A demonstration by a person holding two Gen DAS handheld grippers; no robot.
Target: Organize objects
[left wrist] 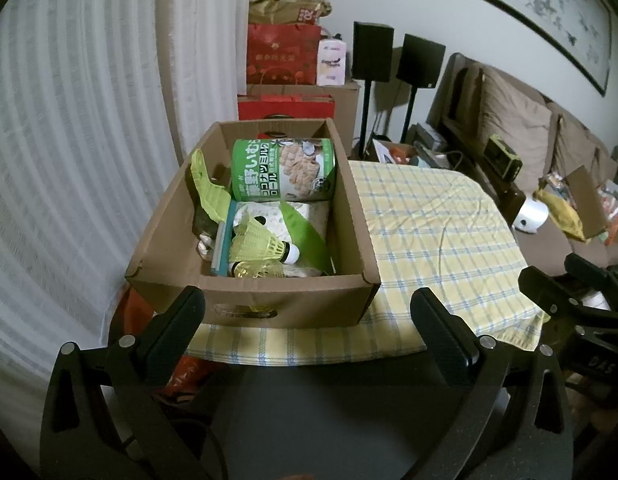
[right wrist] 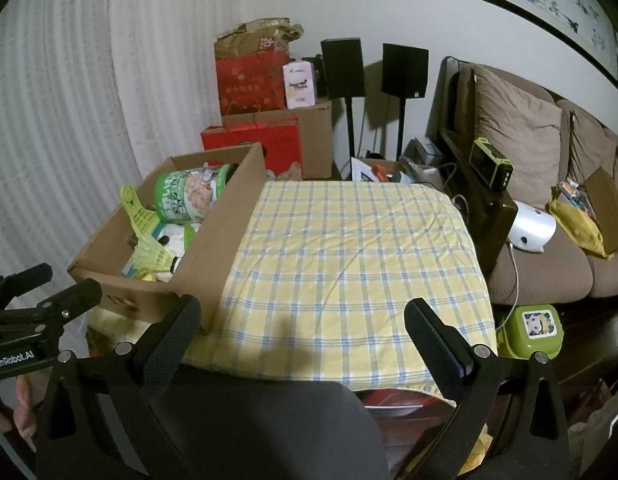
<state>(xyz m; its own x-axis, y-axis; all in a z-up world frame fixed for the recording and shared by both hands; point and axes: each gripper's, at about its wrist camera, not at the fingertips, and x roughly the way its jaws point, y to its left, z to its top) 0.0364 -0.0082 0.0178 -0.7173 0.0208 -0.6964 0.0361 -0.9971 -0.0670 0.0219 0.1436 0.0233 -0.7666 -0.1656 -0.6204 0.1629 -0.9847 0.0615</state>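
A brown cardboard box (left wrist: 351, 216) (right wrist: 225, 224) stands on the left part of a table under a yellow and blue checked cloth (left wrist: 429, 232) (right wrist: 349, 264). Inside lie a green snack can (left wrist: 283, 170) (right wrist: 189, 196), a green plastic clip (left wrist: 207, 192) (right wrist: 139, 210), yellow shuttlecocks (left wrist: 261, 242) (right wrist: 153, 256) and a white and green pouch (left wrist: 305, 220). My left gripper (left wrist: 309, 312) hangs open in front of the box's near wall, holding nothing. My right gripper (right wrist: 303, 320) is open over the cloth's near edge, also holding nothing.
Red gift bags (left wrist: 285, 54) (right wrist: 253, 84) and cartons are stacked behind the box by white curtains. Two black speakers (right wrist: 343, 68) stand on poles. A brown sofa (right wrist: 541, 240) with clutter lies right of the table. A green container (right wrist: 531, 326) sits on the floor.
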